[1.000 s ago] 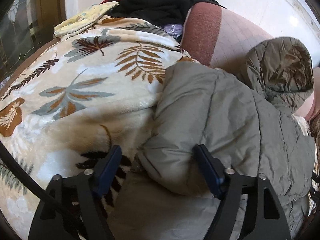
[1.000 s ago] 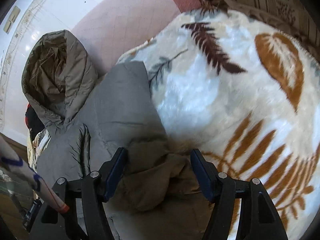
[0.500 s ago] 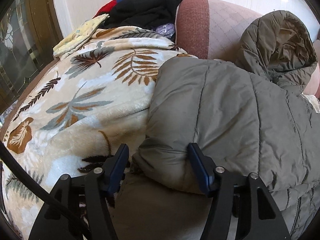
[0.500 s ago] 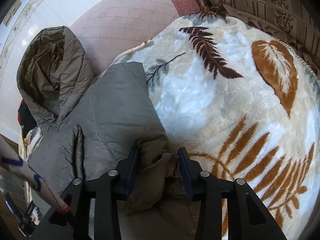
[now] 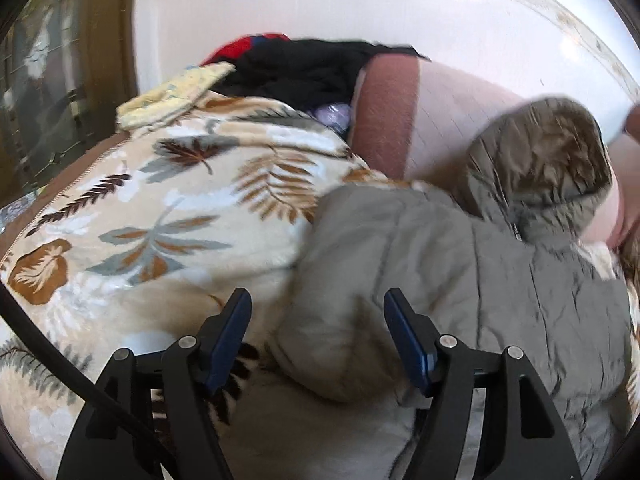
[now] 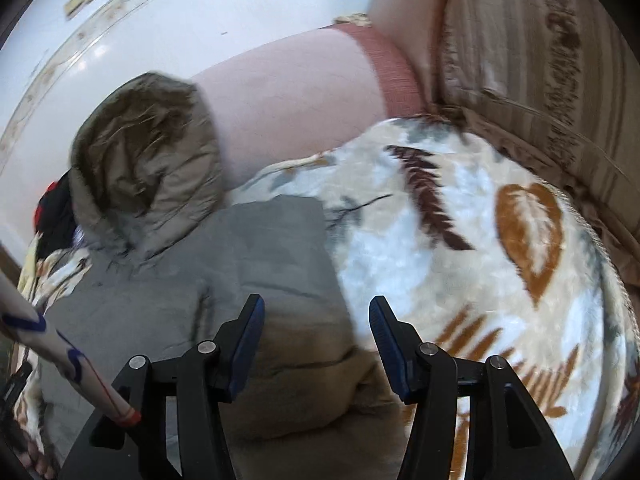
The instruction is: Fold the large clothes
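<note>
A grey-olive padded jacket (image 5: 440, 264) with a hood (image 5: 548, 160) lies on a leaf-patterned blanket (image 5: 160, 208). In the left wrist view my left gripper (image 5: 320, 320) hangs over the jacket's rolled left edge. Its jaws are opening, with the fold between them and the left pad clear of it. The right wrist view shows the jacket (image 6: 260, 240) again, its hood (image 6: 152, 152) leaning on the sofa back. My right gripper (image 6: 316, 328) is above the jacket's right edge. Its jaws are opening too, with loose fabric between them.
A pink sofa backrest (image 5: 400, 112) rises behind the blanket. Dark and red clothes (image 5: 304, 68) and a yellow cloth (image 5: 176, 92) are piled at the far left end. A striped cushion (image 6: 540, 60) sits at the right. A patterned sleeve (image 6: 60, 352) crosses the lower left of the right wrist view.
Half a second ago both grippers had narrowed on the jacket's edges, the right one pinching a fold. Both now stand wider and have lifted away, and the fabric lies looser.
</note>
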### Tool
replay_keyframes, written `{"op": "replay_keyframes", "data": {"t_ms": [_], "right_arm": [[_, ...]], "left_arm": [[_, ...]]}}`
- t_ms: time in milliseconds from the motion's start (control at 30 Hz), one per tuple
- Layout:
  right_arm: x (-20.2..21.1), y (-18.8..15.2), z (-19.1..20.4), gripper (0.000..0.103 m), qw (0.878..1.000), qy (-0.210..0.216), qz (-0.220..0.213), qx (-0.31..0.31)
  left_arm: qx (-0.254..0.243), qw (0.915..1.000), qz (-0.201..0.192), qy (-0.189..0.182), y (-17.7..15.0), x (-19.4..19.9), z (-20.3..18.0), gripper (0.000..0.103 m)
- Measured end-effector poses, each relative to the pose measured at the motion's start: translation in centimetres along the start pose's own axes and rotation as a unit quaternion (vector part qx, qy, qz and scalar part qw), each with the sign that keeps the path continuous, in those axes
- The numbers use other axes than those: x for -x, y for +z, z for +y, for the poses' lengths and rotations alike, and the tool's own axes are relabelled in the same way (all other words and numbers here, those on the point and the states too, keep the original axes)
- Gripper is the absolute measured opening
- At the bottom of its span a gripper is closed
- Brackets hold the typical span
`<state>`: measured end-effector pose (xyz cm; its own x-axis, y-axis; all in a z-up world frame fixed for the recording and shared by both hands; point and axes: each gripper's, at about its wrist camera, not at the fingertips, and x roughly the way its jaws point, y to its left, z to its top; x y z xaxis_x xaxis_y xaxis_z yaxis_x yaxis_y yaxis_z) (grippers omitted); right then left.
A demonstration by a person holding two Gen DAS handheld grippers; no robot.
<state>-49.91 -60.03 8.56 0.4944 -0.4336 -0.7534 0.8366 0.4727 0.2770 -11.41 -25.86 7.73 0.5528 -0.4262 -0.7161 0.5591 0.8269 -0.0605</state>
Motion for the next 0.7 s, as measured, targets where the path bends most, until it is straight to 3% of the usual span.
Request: {"op": "replay_keyframes", "data": {"t_ms": [133, 267, 400, 533, 700], "right_arm": [[-1.5, -0.7, 1.0, 0.059, 0.999, 0.011, 0.033, 0.016], [-3.2, -1.6, 0.9, 0.059, 0.997, 0.003, 0.071, 0.022], [-3.3, -1.8, 0.7, 0.06, 0.997, 0.005, 0.075, 0.02], [-2.9, -1.7, 0.6, 0.061, 0.997, 0.009, 0.073, 0.015], [-0.7, -0.9, 1.0, 0.062, 0.999, 0.016, 0.041, 0.011]], "left_arm": [[-0.023, 0.9989, 0.041, -0.006, -1.0, -1.7, -1.1, 0.068], [-0.024, 0.9986, 0.048, 0.001, -1.3, -2.2, -1.1, 0.071], [-0.027, 0.9986, 0.046, 0.003, -1.4, -2.1, -1.2, 0.072], [-0.02, 0.9995, 0.024, -0.007, -0.9, -0.8, -1.3, 0.072], [-0.028, 0.9974, -0.029, -0.06, -0.4, 2.3, -3.5, 0.075]]}}
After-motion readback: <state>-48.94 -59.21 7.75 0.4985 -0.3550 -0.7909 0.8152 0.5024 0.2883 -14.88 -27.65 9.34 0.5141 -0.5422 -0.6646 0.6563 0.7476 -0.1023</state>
